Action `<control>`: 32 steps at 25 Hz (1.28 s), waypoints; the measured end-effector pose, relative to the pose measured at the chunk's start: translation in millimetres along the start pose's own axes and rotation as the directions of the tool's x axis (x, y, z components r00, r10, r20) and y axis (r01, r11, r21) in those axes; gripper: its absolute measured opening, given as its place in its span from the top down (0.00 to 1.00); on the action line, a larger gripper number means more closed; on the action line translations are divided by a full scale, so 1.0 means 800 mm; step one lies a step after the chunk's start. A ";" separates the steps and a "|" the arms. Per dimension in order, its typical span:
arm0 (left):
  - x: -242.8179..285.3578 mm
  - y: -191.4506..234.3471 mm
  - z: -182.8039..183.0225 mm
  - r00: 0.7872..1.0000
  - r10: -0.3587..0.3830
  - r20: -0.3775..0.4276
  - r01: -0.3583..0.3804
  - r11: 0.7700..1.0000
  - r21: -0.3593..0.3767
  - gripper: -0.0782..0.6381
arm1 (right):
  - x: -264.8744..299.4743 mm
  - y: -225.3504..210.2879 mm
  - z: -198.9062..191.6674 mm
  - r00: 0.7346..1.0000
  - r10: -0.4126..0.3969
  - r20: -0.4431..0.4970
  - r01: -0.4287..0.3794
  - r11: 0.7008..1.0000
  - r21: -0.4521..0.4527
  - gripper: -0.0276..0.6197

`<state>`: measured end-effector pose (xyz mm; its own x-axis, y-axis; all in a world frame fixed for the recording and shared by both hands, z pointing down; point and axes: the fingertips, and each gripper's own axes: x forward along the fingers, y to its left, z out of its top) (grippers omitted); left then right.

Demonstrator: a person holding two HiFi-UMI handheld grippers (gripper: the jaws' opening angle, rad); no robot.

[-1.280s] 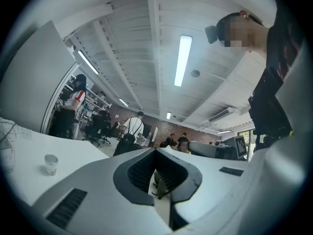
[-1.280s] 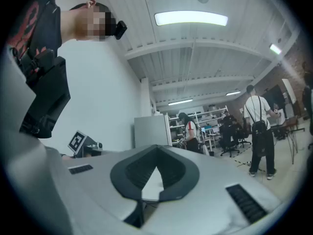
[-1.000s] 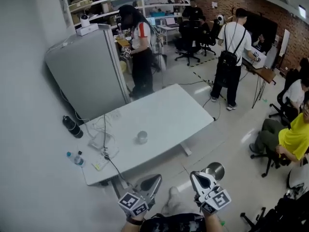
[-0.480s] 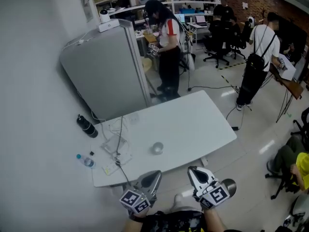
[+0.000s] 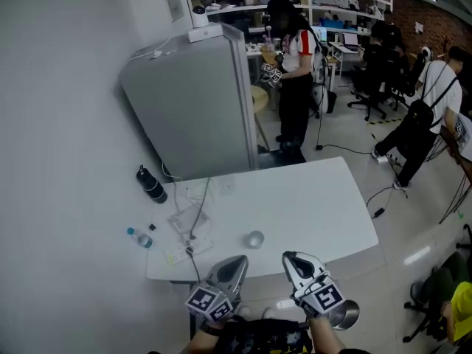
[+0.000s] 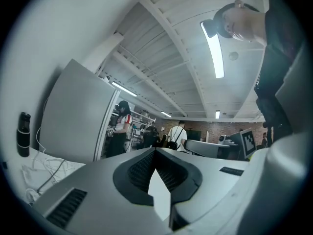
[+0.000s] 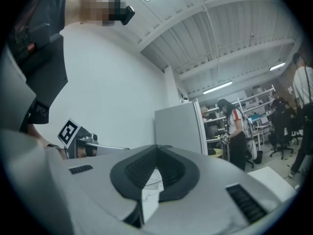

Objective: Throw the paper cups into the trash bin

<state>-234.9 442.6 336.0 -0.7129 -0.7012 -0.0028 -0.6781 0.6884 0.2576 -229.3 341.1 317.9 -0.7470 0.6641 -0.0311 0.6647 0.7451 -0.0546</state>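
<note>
**Both hand-held grippers closed and empty, cup sat on the surface**

The left hand-held gripper and right hand-held gripper were side by side, just off the near edge of the surface, with their tips pointing toward it. In each gripper view the dark ribbed pads met at the tip. Jaws were together with nothing between them. Each had a smooth grey shell and a marker cube on its back end.

The paper cup stood upright on the surface, close to the near edge and about midway along it. It was apart from both gripper tips. It was small and round with an open top, pale grey in this light.

The trash bin was round, shiny metal and open-topped. It sat on the floor off the near edge, toward the right corner, just beside the right hand-held gripper. That gripper's marker cube covered part of the rim.

The surface was white, smooth and rectangular with rounded corners. Loose cables and some flat papers lay at its left end.

A clear plastic water bottle was on the floor off the left edge. A black bottle stood off the far left corner, next to a tall flat-sided grey cabinet at the far edge.

A person in dark trousers stood beyond the cabinet. More people and office chairs were farther off to the right.
</note>
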 end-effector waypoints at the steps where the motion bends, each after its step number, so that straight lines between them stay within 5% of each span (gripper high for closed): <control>1: 0.001 0.011 -0.001 1.000 0.020 -0.005 -0.020 1.000 -0.001 0.89 | 0.008 -0.002 0.000 1.000 0.008 -0.003 -0.008 1.000 -0.010 0.95; 6: -0.004 0.051 -0.014 0.996 0.074 -0.053 -0.074 0.997 -0.001 0.89 | 0.041 -0.008 -0.007 1.000 0.009 -0.013 -0.009 0.999 -0.030 0.95; 18: -0.027 0.099 -0.019 0.992 0.130 0.006 -0.130 0.991 -0.022 0.89 | 0.077 0.005 -0.048 0.997 0.039 -0.059 -0.042 0.998 -0.046 0.95; 20: -0.027 0.104 -0.019 0.991 0.136 0.012 -0.136 0.990 -0.025 0.89 | 0.084 0.000 -0.062 0.996 0.037 -0.077 -0.039 0.999 -0.028 0.88; 26: -0.038 0.118 -0.023 0.985 0.172 0.010 -0.171 0.984 -0.055 0.89 | 0.106 -0.015 -0.140 0.983 0.021 -0.181 -0.015 0.999 0.035 0.78; 32: -0.045 0.138 -0.023 0.980 0.197 0.018 -0.196 0.978 -0.070 0.89 | 0.130 -0.024 -0.247 0.941 0.026 -0.337 -0.016 0.999 0.032 0.68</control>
<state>-281.4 540.5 382.1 -0.8359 -0.5480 0.0303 -0.5113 0.7977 0.3198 -317.3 407.9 512.6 -0.6813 0.6650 0.3061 0.6758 0.7320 -0.0862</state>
